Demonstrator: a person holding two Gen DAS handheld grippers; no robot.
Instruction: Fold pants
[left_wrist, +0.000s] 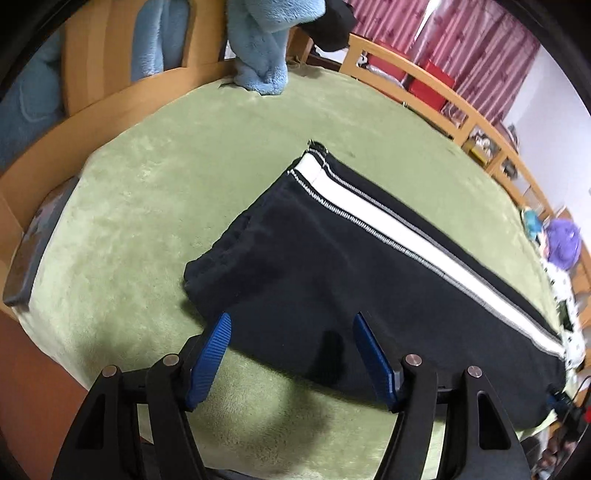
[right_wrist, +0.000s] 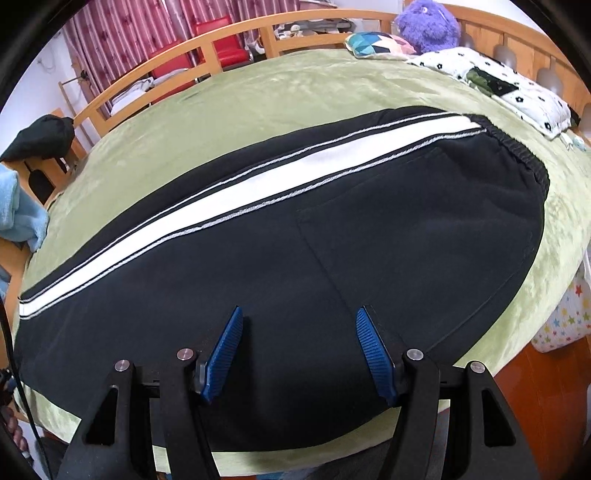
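In the left wrist view, the pants (left_wrist: 369, 266) lie flat on the green bed cover (left_wrist: 147, 206), their long axis running from the leg cuffs ahead-left toward the waist off to the right; the left gripper (left_wrist: 291, 323) hangs spread wide over the near edge at the cuff end, holding nothing. In the right wrist view, the right gripper (right_wrist: 299, 319) is likewise spread and empty over the near edge of the pants (right_wrist: 369, 236), closer to the waistband (right_wrist: 517, 147), up and to its right.

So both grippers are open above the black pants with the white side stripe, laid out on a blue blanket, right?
Not quite: the blanket under the pants is green, not blue, as both wrist views show. The rest stands: the left gripper and right gripper are open over the black pants with the white stripe.
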